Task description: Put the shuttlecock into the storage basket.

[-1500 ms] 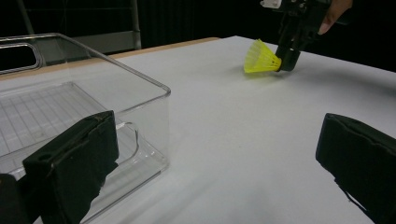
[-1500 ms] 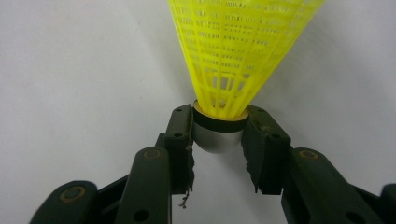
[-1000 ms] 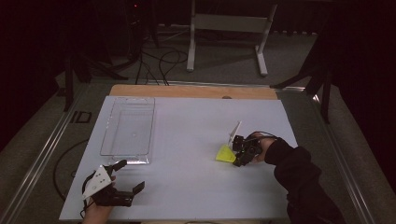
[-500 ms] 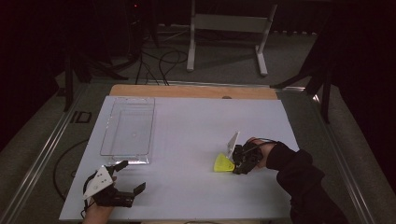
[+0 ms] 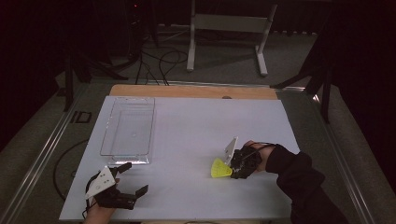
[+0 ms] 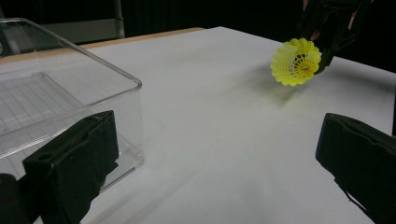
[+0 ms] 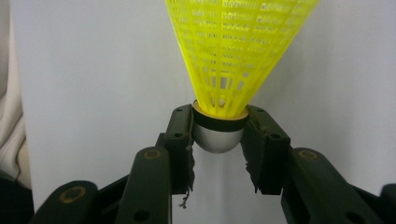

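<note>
A yellow plastic shuttlecock is held above the white table at the right. My right gripper is shut on its silver rounded head, skirt pointing away from the hand. In the left gripper view the shuttlecock hangs a little above the table with its shadow below. My left gripper rests at the table's near left corner, jaws wide apart with nothing between them, its fingers framing that view. A clear plastic bin stands empty just beyond the left gripper.
The white table sheet lies over a wooden top whose far edge shows. Beyond the table a metal stand and cables lie on the dark floor. A person's dark sleeve comes in at the lower right.
My right gripper has lifted the shuttlecock off the table and drawn it slightly nearer and to the right. The left gripper has stayed in place.
</note>
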Motion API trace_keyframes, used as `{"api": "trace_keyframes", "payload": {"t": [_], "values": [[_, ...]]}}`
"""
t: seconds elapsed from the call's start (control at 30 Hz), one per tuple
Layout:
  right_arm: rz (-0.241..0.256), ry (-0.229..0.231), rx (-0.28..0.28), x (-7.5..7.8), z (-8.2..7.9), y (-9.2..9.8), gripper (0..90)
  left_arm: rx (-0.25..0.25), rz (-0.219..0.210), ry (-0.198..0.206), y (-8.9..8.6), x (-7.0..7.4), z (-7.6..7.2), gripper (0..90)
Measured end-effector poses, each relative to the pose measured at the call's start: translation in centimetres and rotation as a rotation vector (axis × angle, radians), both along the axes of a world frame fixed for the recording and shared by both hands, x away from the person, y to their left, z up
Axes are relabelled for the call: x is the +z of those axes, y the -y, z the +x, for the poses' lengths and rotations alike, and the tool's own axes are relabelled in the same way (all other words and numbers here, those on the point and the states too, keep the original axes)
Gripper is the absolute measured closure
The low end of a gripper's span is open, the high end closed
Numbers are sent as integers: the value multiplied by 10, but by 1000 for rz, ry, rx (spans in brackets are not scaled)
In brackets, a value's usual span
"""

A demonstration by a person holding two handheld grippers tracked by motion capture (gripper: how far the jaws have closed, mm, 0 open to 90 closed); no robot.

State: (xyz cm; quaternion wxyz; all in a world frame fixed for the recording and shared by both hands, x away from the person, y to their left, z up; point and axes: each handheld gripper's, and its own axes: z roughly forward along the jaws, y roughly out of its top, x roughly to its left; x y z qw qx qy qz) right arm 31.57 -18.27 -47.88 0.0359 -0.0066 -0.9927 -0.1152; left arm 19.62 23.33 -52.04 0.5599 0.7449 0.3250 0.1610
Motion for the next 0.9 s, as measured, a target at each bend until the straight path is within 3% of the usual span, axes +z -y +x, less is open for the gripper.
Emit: {"api": "trace_keyframes", "payload": {"t": [0.23,0.27,0.4,0.53,0.67,0.83,0.9], "values": [[53,-4,8,9,-2,0,647,-28,-9,-74,4,18,2,3],[63,-2,16,11,-3,-1,647,-58,-30,-110,5,26,4,3],[107,-17,40,21,-6,-5,647,-117,-27,-146,10,39,10,3],[118,-29,19,28,-7,-9,647,-157,-9,-160,15,52,16,3],[119,-30,37,34,-11,-13,647,-184,17,-166,21,67,21,3],[125,-30,76,38,-17,-18,647,-231,39,-219,30,83,29,3],[132,-27,86,40,-19,-21,647,-240,41,-219,35,89,32,3]]}}
